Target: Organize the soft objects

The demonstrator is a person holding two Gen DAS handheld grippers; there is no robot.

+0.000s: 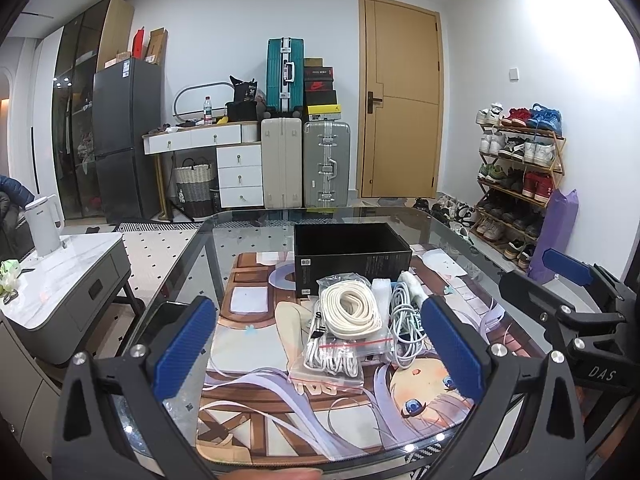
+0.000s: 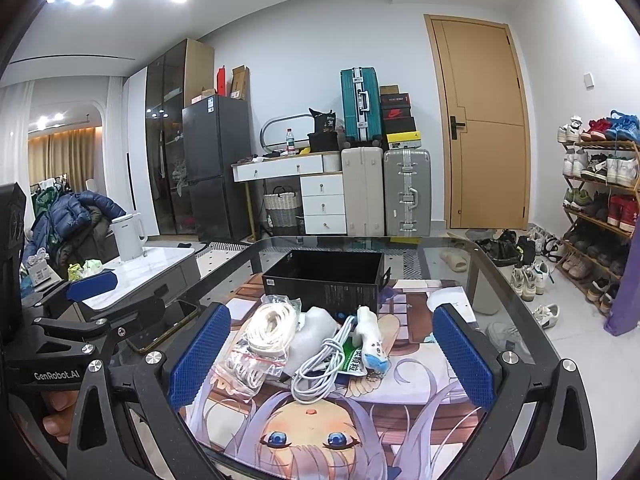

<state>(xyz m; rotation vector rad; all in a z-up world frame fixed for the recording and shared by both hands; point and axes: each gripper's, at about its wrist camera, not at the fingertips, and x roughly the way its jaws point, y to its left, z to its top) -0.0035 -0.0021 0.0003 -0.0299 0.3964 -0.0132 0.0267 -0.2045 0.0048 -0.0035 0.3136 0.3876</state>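
Observation:
A pile of soft items lies on the anime desk mat (image 1: 256,412) just in front of an open, empty black box (image 1: 352,260): a coil of cream rope in a clear bag (image 1: 352,312), a bagged white cable (image 1: 332,360), a loose white cable bundle (image 1: 404,328) and a white foam piece (image 1: 382,292). The right wrist view shows the box (image 2: 324,276), the rope (image 2: 272,328), the loose cable (image 2: 320,364), a grey-white pouch (image 2: 316,332) and a small white-and-blue plush (image 2: 372,340). My left gripper (image 1: 320,352) is open, short of the pile. My right gripper (image 2: 332,356) is open, also short of it.
The mat lies on a glass table (image 1: 168,300). A dark phone (image 2: 168,324) lies at the table's left edge. A white side cabinet with a kettle (image 1: 44,224) stands to the left. Suitcases (image 1: 304,168), a door and a shoe rack (image 1: 520,176) stand behind.

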